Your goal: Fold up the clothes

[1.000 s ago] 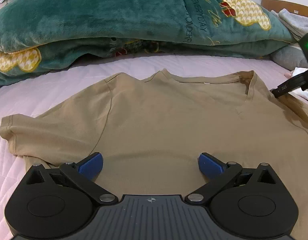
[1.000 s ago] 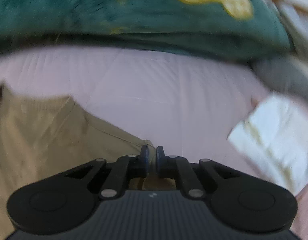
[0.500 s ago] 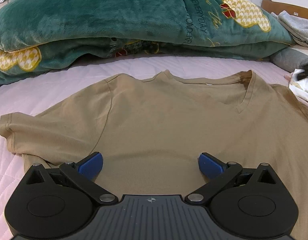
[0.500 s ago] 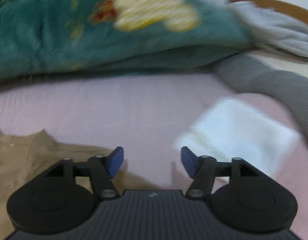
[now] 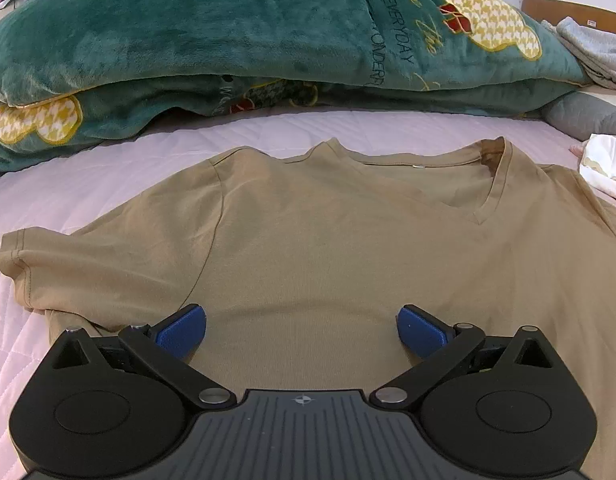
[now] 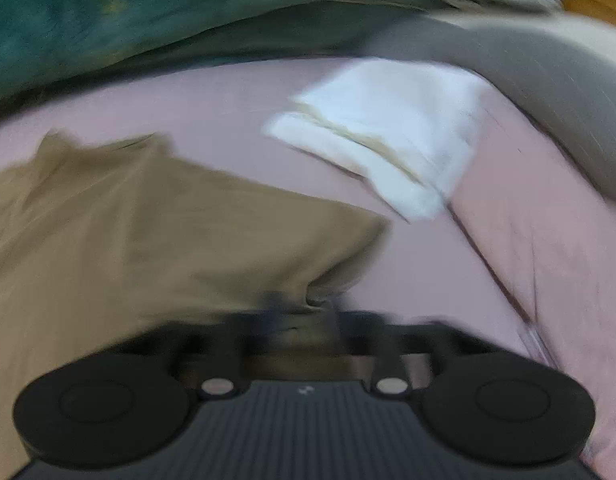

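The left gripper (image 5: 301, 326) hovered low over the tan T-shirt (image 5: 348, 260), its blue fingers (image 5: 181, 330) spread wide with nothing pinched. The right gripper (image 6: 304, 308), blurred, had just closed its fingers on the shirt's bunched edge below the right sleeve. The shirt lay flat and face up on the pink bed (image 5: 68, 192), its long axis running away from the cameras, V-neck collar at the far end and one sleeve stretched out left. Beyond its right shoulder sat a folded white cloth (image 6: 388, 132), then a green blanket (image 5: 248, 28).
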Action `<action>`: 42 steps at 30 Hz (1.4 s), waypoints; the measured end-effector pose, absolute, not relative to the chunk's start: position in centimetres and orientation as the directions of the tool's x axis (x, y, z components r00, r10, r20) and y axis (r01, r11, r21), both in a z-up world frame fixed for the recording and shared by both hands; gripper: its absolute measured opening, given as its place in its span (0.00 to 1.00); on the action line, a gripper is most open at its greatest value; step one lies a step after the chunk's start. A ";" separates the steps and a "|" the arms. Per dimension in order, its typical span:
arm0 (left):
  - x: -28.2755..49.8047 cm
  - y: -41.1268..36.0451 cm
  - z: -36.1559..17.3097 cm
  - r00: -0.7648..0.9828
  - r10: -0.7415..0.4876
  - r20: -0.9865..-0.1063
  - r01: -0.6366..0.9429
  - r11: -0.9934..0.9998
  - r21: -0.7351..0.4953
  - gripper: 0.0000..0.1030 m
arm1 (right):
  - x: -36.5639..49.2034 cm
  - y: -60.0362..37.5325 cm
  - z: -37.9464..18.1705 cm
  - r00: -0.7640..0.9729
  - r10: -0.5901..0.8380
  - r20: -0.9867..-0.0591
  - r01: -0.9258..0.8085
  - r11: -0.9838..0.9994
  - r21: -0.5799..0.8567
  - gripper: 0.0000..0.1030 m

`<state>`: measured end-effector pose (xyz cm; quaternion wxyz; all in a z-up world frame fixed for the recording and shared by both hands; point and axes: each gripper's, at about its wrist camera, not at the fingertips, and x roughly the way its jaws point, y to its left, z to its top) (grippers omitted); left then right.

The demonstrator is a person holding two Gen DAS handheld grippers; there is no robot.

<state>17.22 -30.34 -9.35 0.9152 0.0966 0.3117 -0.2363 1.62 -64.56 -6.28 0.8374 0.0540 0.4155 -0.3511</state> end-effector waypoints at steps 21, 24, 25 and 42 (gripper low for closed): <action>15.7 -16.0 -2.1 0.747 -0.246 -0.618 0.279 0.959 -0.045 0.94 | -6.2 -46.2 -2.3 0.658 -0.234 -0.715 0.463 0.875 0.141 0.68; 16.0 -14.9 -2.8 0.717 -0.251 -0.651 0.284 0.957 -0.057 0.95 | -5.4 -42.9 -3.6 0.655 -0.263 -0.708 0.480 0.869 0.121 0.75; 16.1 -14.8 -3.0 0.709 -0.264 -0.653 0.284 0.956 -0.078 0.95 | -5.2 -42.0 -4.0 0.647 -0.278 -0.710 0.507 0.852 0.129 0.76; 17.3 -17.2 -7.2 0.728 -0.267 -0.632 0.321 0.947 -0.030 0.29 | -6.2 -38.6 -7.7 0.664 -0.380 -0.644 0.483 0.875 -0.018 1.00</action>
